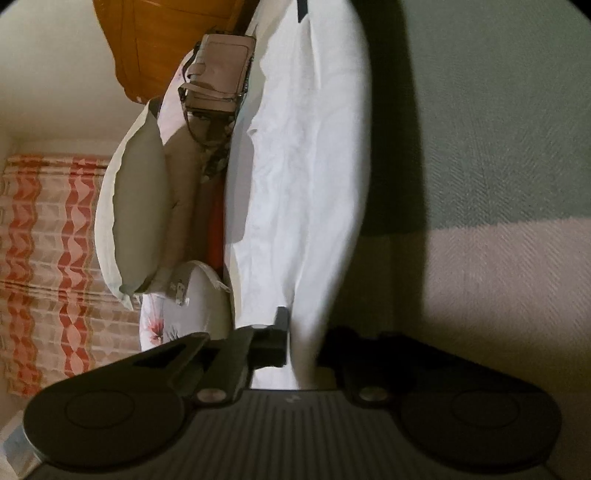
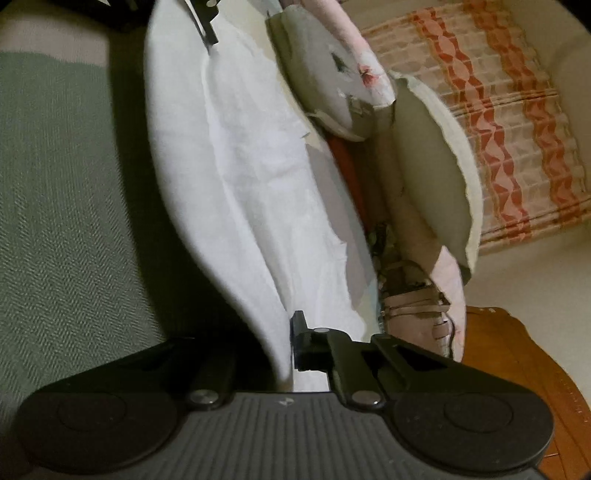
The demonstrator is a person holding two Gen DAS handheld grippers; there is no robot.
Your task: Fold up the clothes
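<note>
Pinching one end of a white cloth point(image 1: 303, 177), the left tool point(image 1: 301, 345) has its two fingers closed on the fabric, which rises between them and stretches away across the left wrist view. At the far end of that stretch, a dark finger of the right tool point(image 1: 303, 9) shows at the top edge, clamped on the same cloth.

From the right wrist view the right tool point(image 2: 291, 345) is likewise closed on the white cloth point(image 2: 251, 177), the fabric passing between its fingers, and the left tool point(image 2: 205, 26) appears at the far end near the top edge, gripping the other end. The cloth hangs taut between the two tools, lifted off the bed, with a soft crease running its length.

Below the cloth lies a green herringbone bedspread point(image 1: 498, 129) with a pale band point(image 1: 480, 280) along one part. Toward the head of the bed sit a cream pillow point(image 1: 136, 214), a floral pillow point(image 1: 173, 317) and a pink handbag point(image 1: 218, 74). Behind them hangs a curtain point(image 1: 48, 266) with orange wavy stripes, and an orange-brown wooden board point(image 1: 147, 44) stands near the handbag.
</note>
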